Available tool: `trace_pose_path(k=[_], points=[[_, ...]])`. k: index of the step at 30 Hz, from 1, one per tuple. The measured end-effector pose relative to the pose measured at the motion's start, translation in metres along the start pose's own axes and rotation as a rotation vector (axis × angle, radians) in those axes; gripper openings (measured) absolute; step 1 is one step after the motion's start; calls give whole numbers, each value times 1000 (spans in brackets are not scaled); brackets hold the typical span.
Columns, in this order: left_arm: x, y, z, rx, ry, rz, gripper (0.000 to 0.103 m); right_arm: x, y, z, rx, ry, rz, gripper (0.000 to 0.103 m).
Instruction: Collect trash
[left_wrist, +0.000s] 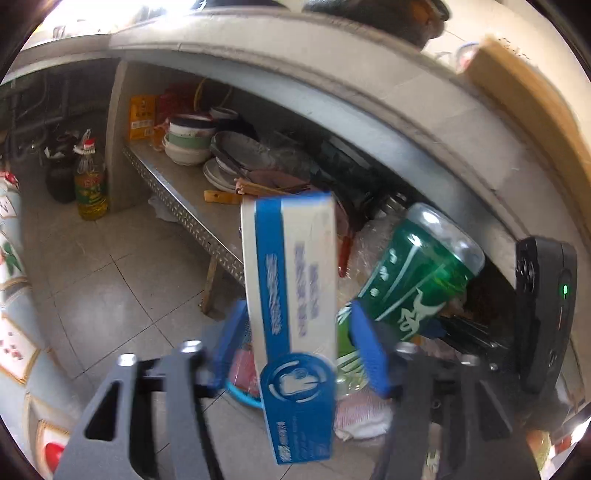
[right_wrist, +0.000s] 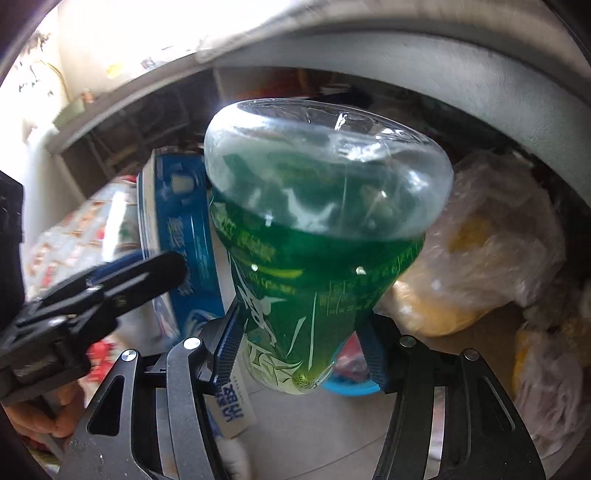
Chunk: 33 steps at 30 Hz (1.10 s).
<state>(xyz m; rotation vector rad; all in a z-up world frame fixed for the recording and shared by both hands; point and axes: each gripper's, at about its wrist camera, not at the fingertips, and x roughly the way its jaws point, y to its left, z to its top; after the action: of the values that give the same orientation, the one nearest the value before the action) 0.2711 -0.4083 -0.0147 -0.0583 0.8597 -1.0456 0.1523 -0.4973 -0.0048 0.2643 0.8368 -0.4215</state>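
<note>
A blue and white carton (left_wrist: 291, 295) stands upright between the jaws of my left gripper (left_wrist: 295, 325). Those jaws are open, with a small gap on each side of the carton, so the pads do not press it. My right gripper (right_wrist: 299, 325) is shut on a green plastic bottle (right_wrist: 314, 240), held base forward. The bottle (left_wrist: 417, 273) also shows in the left wrist view, just right of the carton. Below both grippers lies a round blue basket (left_wrist: 240, 397) with pink and white trash in it; its rim (right_wrist: 351, 389) peeks out under the bottle.
A concrete counter (left_wrist: 332, 74) arches overhead. Under it a metal shelf (left_wrist: 177, 192) carries stacked bowls (left_wrist: 188, 140) and plates. An oil bottle (left_wrist: 90, 181) stands on the tiled floor at left. Filled plastic bags (right_wrist: 491, 240) sit to the right.
</note>
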Motion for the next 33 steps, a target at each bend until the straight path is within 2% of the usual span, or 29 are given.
trace_pose_path(k=[1, 3, 6, 12, 13, 17, 22, 25, 28, 33], points=[[12, 6, 0, -30, 6, 11, 83, 10, -3, -2, -15, -9, -47, 58], [34, 17, -1, -86, 49, 38, 84, 33, -8, -11, -34, -14, -161, 68], [50, 31, -3, -157, 115, 43, 84, 59, -17, -34, -17, 34, -243, 71], [17, 42, -3, -141, 88, 42, 84, 59, -21, -67, -26, 16, -293, 73], [7, 43, -2, -139, 72, 38, 84, 58, -34, -67, -21, 17, -291, 73], [-42, 49, -2, -132, 3, 29, 87, 46, -43, -67, 36, 3, -293, 73], [-113, 55, -7, -93, -78, 56, 92, 36, -52, -90, 123, -13, -247, 73], [-153, 66, -18, -69, -111, 80, 93, 31, -54, -115, 196, 24, -166, 73], [-188, 76, -30, -35, -140, 126, 95, 45, -58, -148, 313, 119, -47, 73], [-230, 100, -56, -65, -146, 197, 95, 111, -56, -211, 563, 360, 166, 73]])
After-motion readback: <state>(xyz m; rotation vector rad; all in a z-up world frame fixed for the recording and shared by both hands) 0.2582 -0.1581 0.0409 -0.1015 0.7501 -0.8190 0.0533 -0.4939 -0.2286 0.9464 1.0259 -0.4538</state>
